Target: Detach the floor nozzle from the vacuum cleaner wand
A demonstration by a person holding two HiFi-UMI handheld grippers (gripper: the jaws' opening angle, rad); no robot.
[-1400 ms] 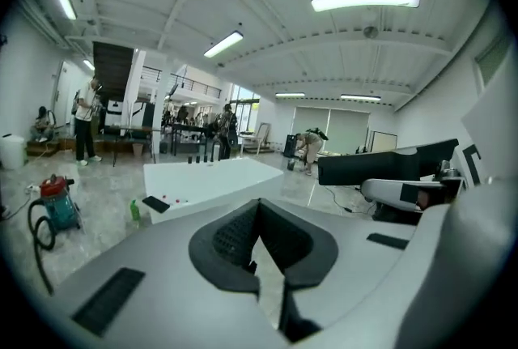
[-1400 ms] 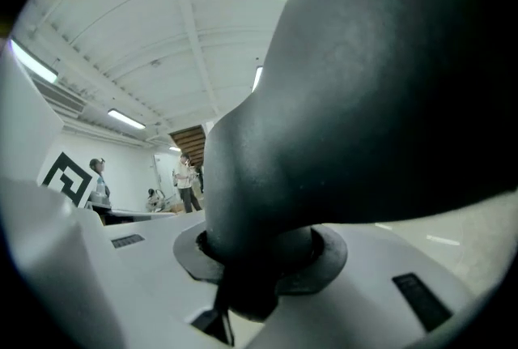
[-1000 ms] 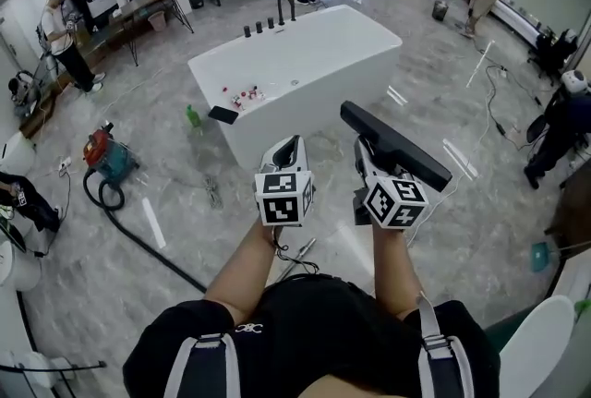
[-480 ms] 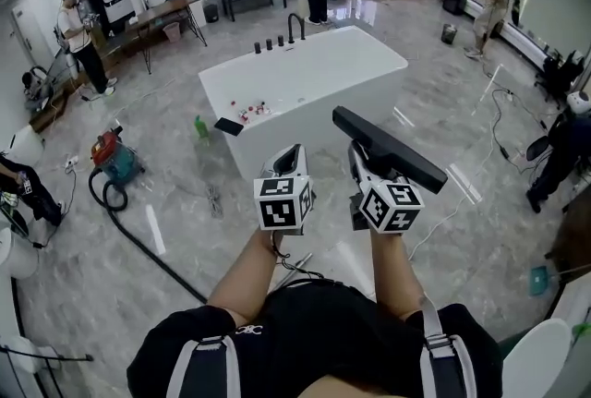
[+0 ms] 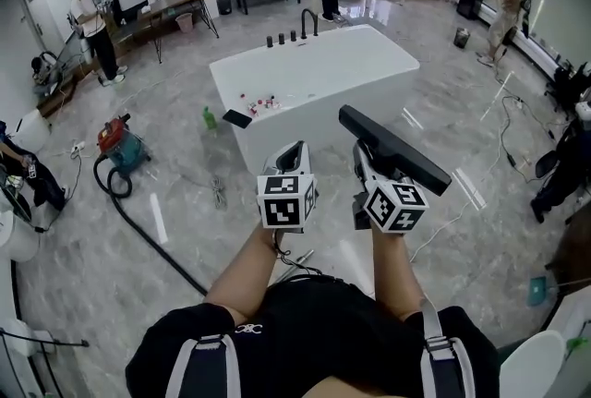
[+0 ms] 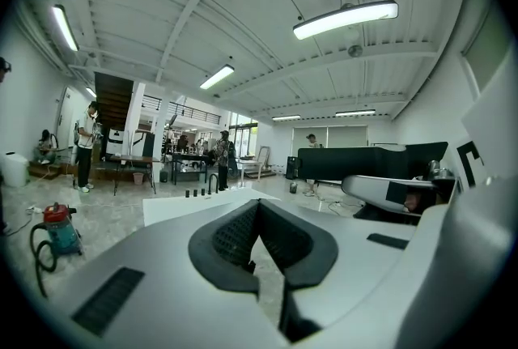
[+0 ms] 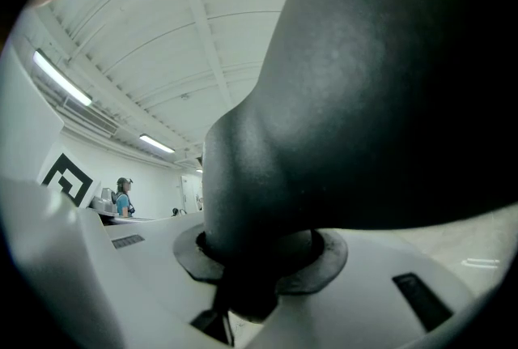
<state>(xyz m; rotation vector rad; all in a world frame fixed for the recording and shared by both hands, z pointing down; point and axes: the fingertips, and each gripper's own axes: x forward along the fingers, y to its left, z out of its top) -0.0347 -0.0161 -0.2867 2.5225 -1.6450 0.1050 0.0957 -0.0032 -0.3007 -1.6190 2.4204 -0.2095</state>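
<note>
1. A big white bathtub (image 5: 314,73) stands in the middle of a shiny grey floor (image 5: 83,295).
2. The person holds both grippers up in the air on the near side of the bathtub, side by side.
3. The right gripper (image 5: 363,150) is closed tight on the floor nozzle (image 5: 406,156). Its jaws squeeze the round black neck of the nozzle (the right gripper view is almost filled by that dark shape).
4. The floor nozzle is a long, flat, black bar. It is off the floor, in front of the bathtub's near right corner. It slants down toward the right.
5. The left gripper (image 5: 294,149) has its jaws pressed together, and nothing is between them. It sits just left of the right gripper and does not touch the nozzle.
6. A red and teal vacuum cleaner (image 5: 118,147) sits on the floor, well to the left of the bathtub.
7. A black hose (image 5: 180,269) curls out from the vacuum cleaner and runs over the floor toward the person.
8. A small green bottle (image 5: 210,117) stands on the floor just beside the bathtub's left end.
9. A flat black thing (image 5: 236,118) lies on the bathtub's rim at that same end (too small to tell what it is).
10. A few people stand far behind the bathtub, near some tables.
</note>
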